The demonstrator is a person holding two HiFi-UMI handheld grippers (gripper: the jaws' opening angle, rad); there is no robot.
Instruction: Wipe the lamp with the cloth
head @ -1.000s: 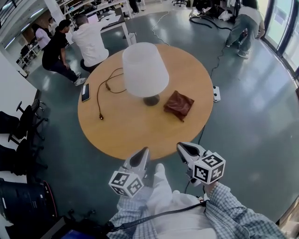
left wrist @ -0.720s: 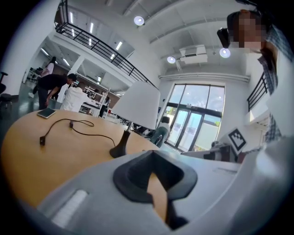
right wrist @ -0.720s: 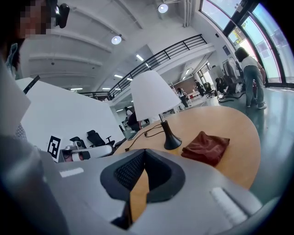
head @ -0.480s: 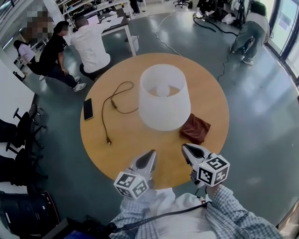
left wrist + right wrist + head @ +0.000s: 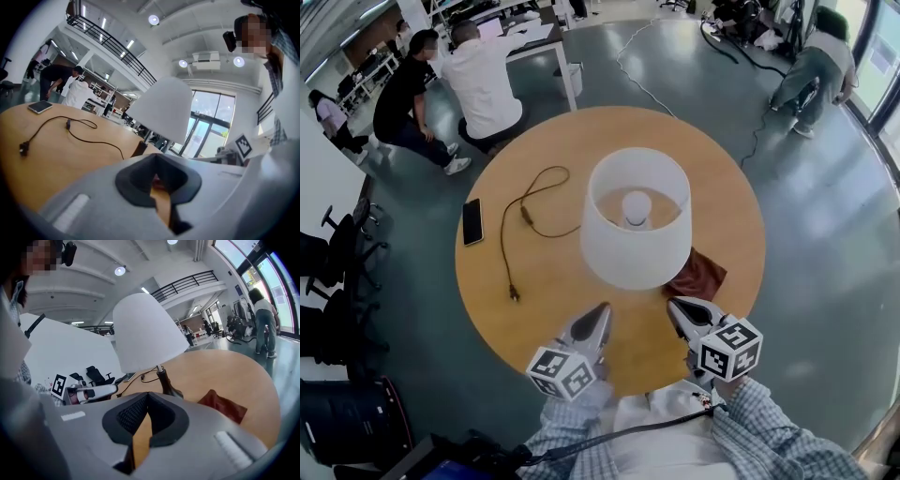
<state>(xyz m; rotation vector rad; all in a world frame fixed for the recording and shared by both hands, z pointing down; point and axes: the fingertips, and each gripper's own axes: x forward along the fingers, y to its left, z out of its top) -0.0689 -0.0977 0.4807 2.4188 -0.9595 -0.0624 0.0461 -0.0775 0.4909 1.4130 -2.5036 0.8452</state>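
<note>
The lamp (image 5: 636, 246) is stood upright near the middle of the round table (image 5: 539, 281). The brown cloth (image 5: 701, 274) is laid beside its base, toward the near right edge. The left gripper (image 5: 600, 310) and right gripper (image 5: 673, 306) are held over the near edge, jaws pressed together on nothing.

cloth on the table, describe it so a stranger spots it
On the round wooden table stands a white lamp. The crumpled reddish-brown cloth lies by its base, at right in the head view. Unlike the black phone and cable opposite, it is soft.
</note>
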